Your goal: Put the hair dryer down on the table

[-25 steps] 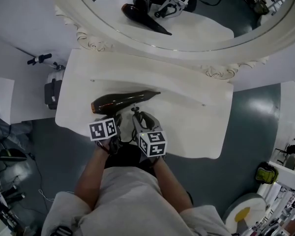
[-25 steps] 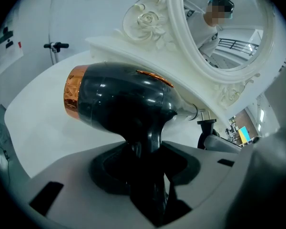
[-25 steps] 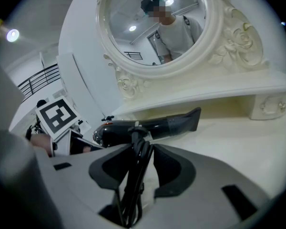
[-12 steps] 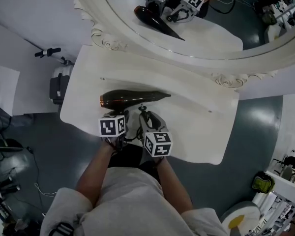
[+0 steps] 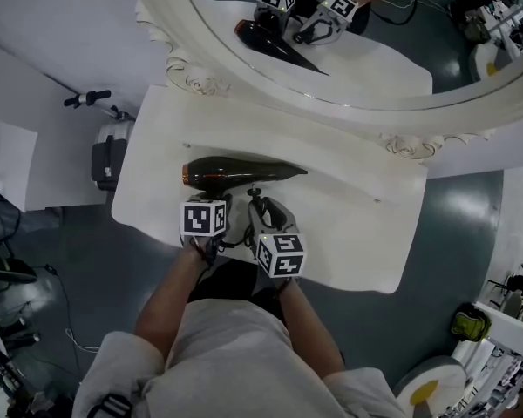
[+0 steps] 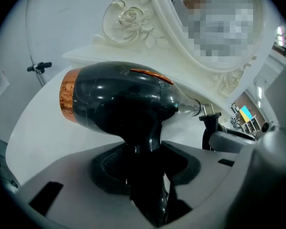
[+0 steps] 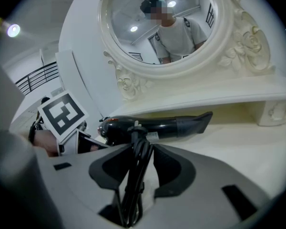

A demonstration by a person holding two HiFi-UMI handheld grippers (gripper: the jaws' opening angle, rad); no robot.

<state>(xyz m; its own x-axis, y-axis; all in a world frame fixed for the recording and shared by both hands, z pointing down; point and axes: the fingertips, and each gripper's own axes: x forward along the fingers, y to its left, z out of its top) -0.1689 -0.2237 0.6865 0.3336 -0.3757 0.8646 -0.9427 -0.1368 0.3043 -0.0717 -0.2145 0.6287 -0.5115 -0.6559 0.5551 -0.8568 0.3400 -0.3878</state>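
Note:
A black hair dryer [image 5: 235,172] with a copper rear ring lies lengthwise over the white table [image 5: 357,233], nozzle to the right. Whether it rests on the top I cannot tell. My left gripper [image 5: 216,202] is shut on its handle [image 6: 148,175], which stands between the jaws in the left gripper view, the body [image 6: 119,99] just beyond them. My right gripper [image 5: 256,200], right beside the left one, is shut on the bundled black cord [image 7: 136,166]. The cord's plug [image 6: 209,111] sticks up near the nozzle. The dryer [image 7: 152,125] shows beyond the right jaws.
A big oval mirror in an ornate white frame [image 5: 331,103] stands at the table's back and reflects both grippers. A low ledge runs under it. The table's front edge is by the person's body. A black device [image 5: 107,159] sits off the left end, over grey floor.
The left gripper has rolled a little and shifted slightly with the dryer, whose nozzle now lies more level along the table. The right gripper has kept still with the cord.

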